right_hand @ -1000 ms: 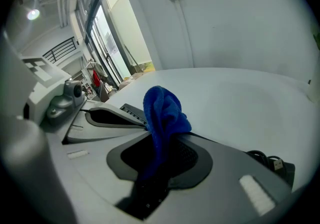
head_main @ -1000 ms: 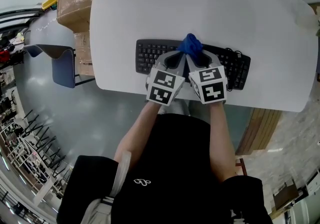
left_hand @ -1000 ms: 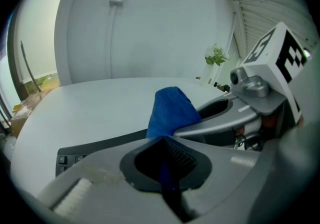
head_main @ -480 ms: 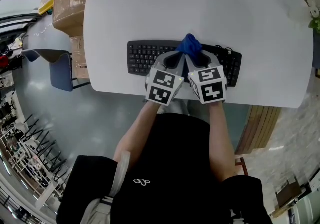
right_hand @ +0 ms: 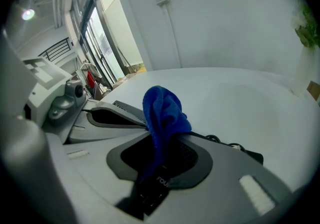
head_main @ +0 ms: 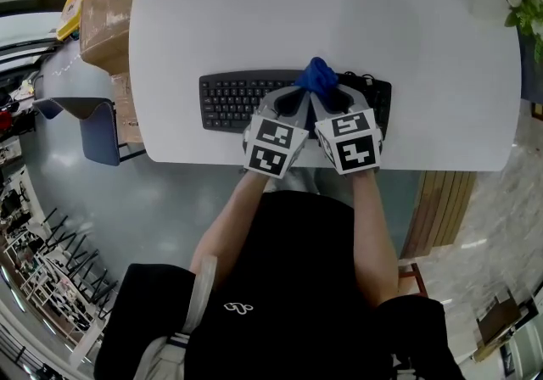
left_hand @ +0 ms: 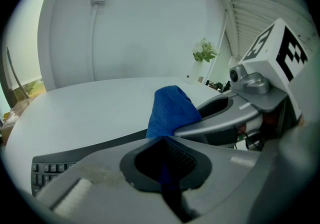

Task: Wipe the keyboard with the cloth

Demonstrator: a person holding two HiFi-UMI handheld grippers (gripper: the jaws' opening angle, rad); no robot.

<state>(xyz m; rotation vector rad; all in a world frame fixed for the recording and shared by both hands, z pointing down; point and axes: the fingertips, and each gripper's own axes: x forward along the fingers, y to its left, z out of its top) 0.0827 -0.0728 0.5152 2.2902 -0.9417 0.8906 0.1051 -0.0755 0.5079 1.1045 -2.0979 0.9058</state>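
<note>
- Here, from the head view, a black keyboard (head_main: 233, 100) lies along the near edge of a white table (head_main: 254, 5). Its keys show plainly on the left part.
- The left gripper (head_main: 299, 92) and the right gripper (head_main: 327, 92) sit side by side over the middle and right part of the keyboard. Their tips angle in towards each other.
- A bunched blue cloth (head_main: 317, 75) stands up where the two tips meet, at the keyboard's far edge. Whether it touches the keys cannot be made out.
- In the left gripper view, the jaws are pressed together on a thin fold of the cloth, and the rest rises just beyond the tips.
- In the right gripper view, the jaws are likewise clamped on a strip of the cloth, which bulges up above them.
- A cardboard box (head_main: 106, 9) stands on the floor just beside the table's left end, with a blue chair (head_main: 97, 125) near it.
- A green plant (head_main: 528, 9) is at the table's far right corner.
</note>
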